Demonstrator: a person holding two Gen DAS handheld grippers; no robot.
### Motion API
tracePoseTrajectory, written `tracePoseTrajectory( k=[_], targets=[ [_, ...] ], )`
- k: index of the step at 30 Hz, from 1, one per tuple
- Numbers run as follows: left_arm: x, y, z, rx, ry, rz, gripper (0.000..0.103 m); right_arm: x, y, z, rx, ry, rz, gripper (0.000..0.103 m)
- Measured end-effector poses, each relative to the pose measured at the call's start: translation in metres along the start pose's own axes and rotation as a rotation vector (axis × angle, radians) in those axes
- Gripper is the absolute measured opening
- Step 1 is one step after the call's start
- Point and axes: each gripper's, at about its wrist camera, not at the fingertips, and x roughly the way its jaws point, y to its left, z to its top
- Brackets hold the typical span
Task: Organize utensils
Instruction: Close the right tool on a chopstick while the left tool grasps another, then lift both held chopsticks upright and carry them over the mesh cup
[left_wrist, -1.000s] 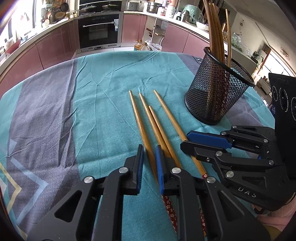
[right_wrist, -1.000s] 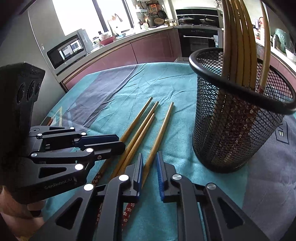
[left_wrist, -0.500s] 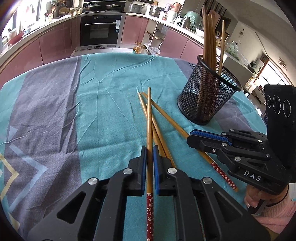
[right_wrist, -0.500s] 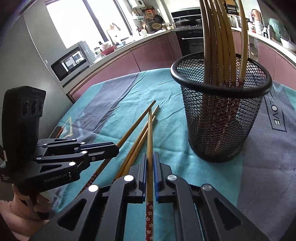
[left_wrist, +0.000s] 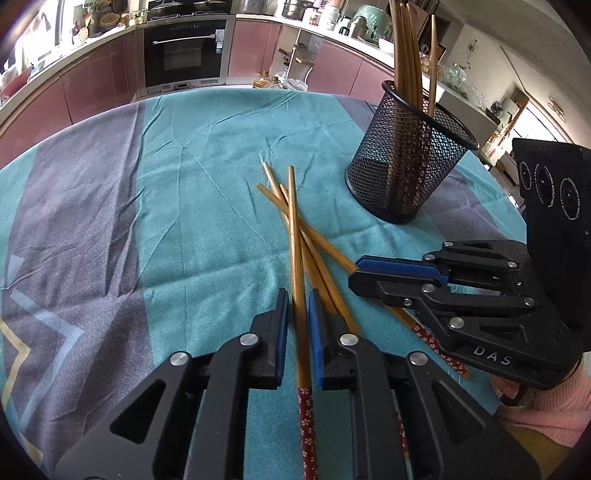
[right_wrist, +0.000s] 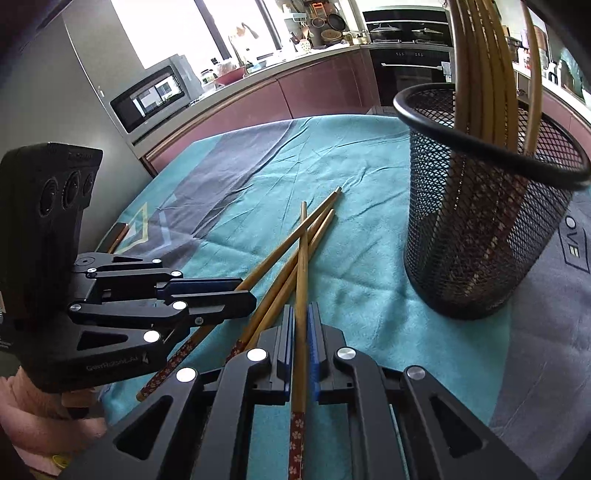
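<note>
Each gripper is shut on one wooden chopstick with a red flowered handle. In the left wrist view my left gripper (left_wrist: 298, 314) holds a chopstick (left_wrist: 294, 236) pointing forward over two others (left_wrist: 321, 240) lying on the teal cloth. My right gripper (left_wrist: 360, 275) shows at the right. In the right wrist view my right gripper (right_wrist: 301, 325) holds a chopstick (right_wrist: 303, 258) above the loose ones (right_wrist: 291, 254); my left gripper (right_wrist: 243, 293) is at the left. A black mesh holder (left_wrist: 406, 158) with several chopsticks stands ahead, also in the right wrist view (right_wrist: 476, 206).
The table wears a teal and grey cloth (left_wrist: 147, 206). Kitchen counters, an oven (left_wrist: 184, 55) and a microwave (right_wrist: 151, 92) lie beyond the table's far edge.
Both grippers closed on a chopstick each and lifted them off the cloth. The remaining chopsticks now lie crossed under them.
</note>
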Motion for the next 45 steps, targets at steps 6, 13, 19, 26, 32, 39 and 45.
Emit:
tracePoseTrajectory(
  k=[6, 13, 19, 26, 32, 39, 45],
  targets=[
    [0.007, 0.002, 0.011, 0.005, 0.009, -0.009, 0.014, 0.009, -0.002, 0.009, -0.011, 0.005, -0.004, 0.008],
    [-0.002, 0.001, 0.014, -0.013, -0.012, -0.031, 0.008, -0.004, -0.005, 0.006, -0.003, -0.028, 0.004, 0.006],
    [-0.033, -0.004, 0.020, 0.004, -0.086, -0.070, 0.008, -0.041, -0.004, 0.008, -0.020, -0.119, 0.008, 0.006],
    [-0.076, -0.013, 0.031, 0.027, -0.176, -0.144, 0.008, -0.086, -0.012, 0.010, -0.011, -0.222, 0.006, 0.006],
    [-0.106, -0.022, 0.036, 0.050, -0.237, -0.197, 0.008, -0.114, -0.018, 0.011, -0.002, -0.289, 0.008, 0.006],
    [-0.128, -0.033, 0.046, 0.055, -0.299, -0.220, 0.008, -0.138, -0.024, 0.020, 0.001, -0.360, 0.000, 0.006],
    [-0.135, -0.042, 0.062, 0.051, -0.345, -0.218, 0.008, -0.157, -0.029, 0.032, -0.005, -0.413, -0.010, 0.006]
  ],
)
